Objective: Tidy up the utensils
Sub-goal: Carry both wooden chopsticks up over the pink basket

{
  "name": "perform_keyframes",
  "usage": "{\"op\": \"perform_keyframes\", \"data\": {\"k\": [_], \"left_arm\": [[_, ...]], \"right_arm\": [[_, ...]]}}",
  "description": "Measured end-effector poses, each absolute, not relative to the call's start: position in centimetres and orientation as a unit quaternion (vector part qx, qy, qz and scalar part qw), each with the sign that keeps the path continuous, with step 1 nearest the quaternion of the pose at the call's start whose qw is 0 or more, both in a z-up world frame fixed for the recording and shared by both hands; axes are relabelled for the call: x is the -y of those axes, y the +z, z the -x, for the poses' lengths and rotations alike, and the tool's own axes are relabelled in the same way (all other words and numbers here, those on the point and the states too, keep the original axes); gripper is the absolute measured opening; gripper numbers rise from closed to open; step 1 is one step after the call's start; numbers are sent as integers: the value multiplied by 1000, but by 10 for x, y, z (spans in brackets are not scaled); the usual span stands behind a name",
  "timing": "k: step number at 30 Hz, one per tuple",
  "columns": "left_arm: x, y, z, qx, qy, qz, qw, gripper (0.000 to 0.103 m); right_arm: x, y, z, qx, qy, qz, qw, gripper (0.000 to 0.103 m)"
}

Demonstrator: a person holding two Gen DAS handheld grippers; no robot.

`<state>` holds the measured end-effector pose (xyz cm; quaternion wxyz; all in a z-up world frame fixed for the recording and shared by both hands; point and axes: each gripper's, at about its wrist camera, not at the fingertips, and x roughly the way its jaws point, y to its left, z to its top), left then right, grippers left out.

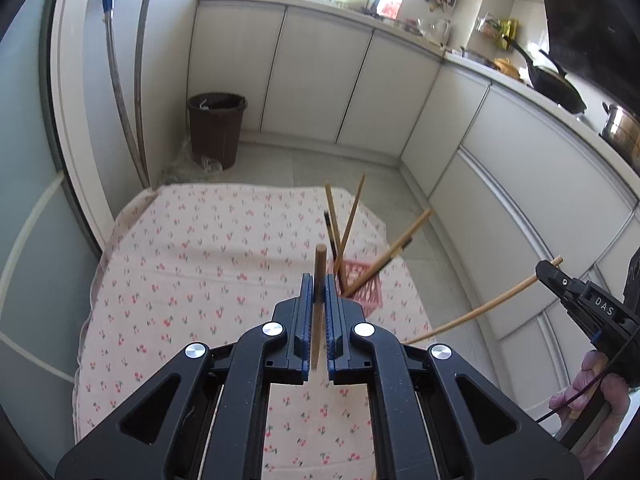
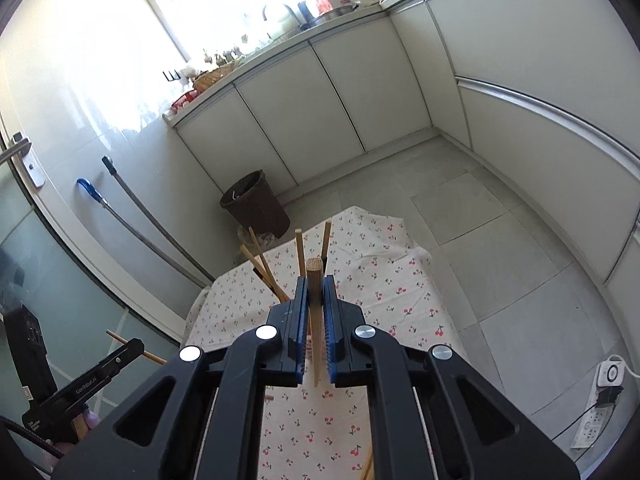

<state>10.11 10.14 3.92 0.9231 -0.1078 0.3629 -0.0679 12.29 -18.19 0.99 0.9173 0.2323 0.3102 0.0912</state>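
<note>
The left gripper (image 1: 319, 294) is clamped on a brown chopstick (image 1: 319, 280). The right gripper (image 2: 316, 296) pinches a paler chopstick (image 2: 314, 280). At one o'clock of the left gripper, a red holder (image 1: 366, 280), probably a slotted basket, has several chopsticks (image 1: 352, 216) leaning in it on the cherry-print cloth (image 1: 200, 264).

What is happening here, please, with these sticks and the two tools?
A person is sorting chopsticks on a table with a cherry-print cloth. Each hand-held gripper is shut on one chopstick: the left hand-held gripper holds a brown chopstick, and the right hand-held gripper holds a lighter chopstick. Several other chopsticks already stand leaning in a red holder on the cloth.
</note>
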Motion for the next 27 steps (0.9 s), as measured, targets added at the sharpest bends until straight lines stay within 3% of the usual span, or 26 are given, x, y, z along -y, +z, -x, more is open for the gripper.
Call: {"op": "perform_keyframes", "data": {"k": [13,21,25,27], "left_arm": [[-70,100,-145,-281,-69,128,949,5],[-47,74,-191,-318,-52,102,941,6],[-63,67,-183,-312,-48,137,939,21],[-73,71,-172,-303,-37,147,941,21]], "right_arm": [[201,63,-149,-242,97,-247,933,8],[204,52,-169,-257,105,-260,925,8],[202,50,-174,-260,103,-260,924,8],[200,50,-174,-258,99,-256,926,8]]}}
